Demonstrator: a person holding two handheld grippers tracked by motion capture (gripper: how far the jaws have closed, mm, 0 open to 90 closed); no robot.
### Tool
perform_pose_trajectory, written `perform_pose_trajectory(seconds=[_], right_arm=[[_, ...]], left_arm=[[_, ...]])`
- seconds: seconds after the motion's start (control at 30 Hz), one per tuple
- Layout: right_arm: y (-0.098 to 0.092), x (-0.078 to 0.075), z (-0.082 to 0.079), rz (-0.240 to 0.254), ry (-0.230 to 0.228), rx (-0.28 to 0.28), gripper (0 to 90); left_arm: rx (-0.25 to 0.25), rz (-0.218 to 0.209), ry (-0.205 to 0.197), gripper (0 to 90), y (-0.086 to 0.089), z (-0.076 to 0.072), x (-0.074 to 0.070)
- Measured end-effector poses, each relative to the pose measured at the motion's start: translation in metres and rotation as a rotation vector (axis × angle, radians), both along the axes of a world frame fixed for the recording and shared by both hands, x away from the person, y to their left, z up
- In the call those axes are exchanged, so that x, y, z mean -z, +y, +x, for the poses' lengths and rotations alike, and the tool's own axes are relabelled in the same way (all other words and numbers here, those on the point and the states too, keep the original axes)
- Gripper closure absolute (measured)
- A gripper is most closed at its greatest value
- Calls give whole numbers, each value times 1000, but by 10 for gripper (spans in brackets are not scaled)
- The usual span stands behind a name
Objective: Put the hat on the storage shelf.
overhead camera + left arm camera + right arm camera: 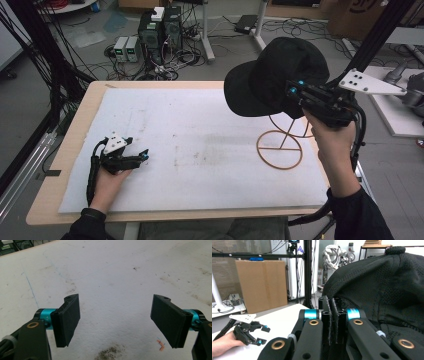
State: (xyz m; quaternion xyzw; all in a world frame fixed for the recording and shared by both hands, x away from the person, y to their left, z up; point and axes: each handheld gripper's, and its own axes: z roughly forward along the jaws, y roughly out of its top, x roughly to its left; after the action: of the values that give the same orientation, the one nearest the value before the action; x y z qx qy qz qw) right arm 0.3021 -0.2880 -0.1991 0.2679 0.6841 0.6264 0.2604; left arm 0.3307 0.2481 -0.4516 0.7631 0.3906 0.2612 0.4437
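Note:
A black cap point(272, 75) hangs in the air over the right side of the table, above a copper wire stand point(280, 145). My right gripper point(292, 92) is shut on the cap's back edge; in the right gripper view its jaws pinch the black fabric point(387, 285) at the gripper point(331, 312). My left gripper point(142, 155) rests low on the white mat point(200, 130) at the near left, open. In the left gripper view the gripper point(116, 320) has its two pads wide apart over bare mat point(112, 277), nothing between them.
The wire stand has a round base ring on the mat and a bent upright under the cap. A wooden table edge point(75, 130) frames the mat. Computers and cables point(160, 35) lie on the floor beyond. A cardboard box point(262, 282) stands behind the table.

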Motion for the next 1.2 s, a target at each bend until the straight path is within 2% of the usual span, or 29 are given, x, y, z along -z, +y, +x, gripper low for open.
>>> perform_pose_trajectory(seconds=[0.17, 0.5, 0.73, 0.83, 1.0, 1.2], right_arm=[[-21, 5, -4, -1, 7, 10, 884], [-50, 22, -5, 9, 25, 14, 882], [-60, 32, -5, 13, 43, 25, 882], [-63, 38, -5, 1, 54, 28, 880], [-69, 51, -4, 1, 72, 41, 872], [-73, 65, -4, 18, 98, 52, 807]], left_arm=[[0, 4, 2, 239, 0, 0, 0], [0, 5, 7, 240, -1, 1, 0], [-5, 13, 9, 240, -2, 1, 0], [-2, 17, 11, 240, -2, 1, 0], [-3, 24, 11, 241, -2, 1, 0], [-4, 23, 11, 242, -3, 1, 0]])
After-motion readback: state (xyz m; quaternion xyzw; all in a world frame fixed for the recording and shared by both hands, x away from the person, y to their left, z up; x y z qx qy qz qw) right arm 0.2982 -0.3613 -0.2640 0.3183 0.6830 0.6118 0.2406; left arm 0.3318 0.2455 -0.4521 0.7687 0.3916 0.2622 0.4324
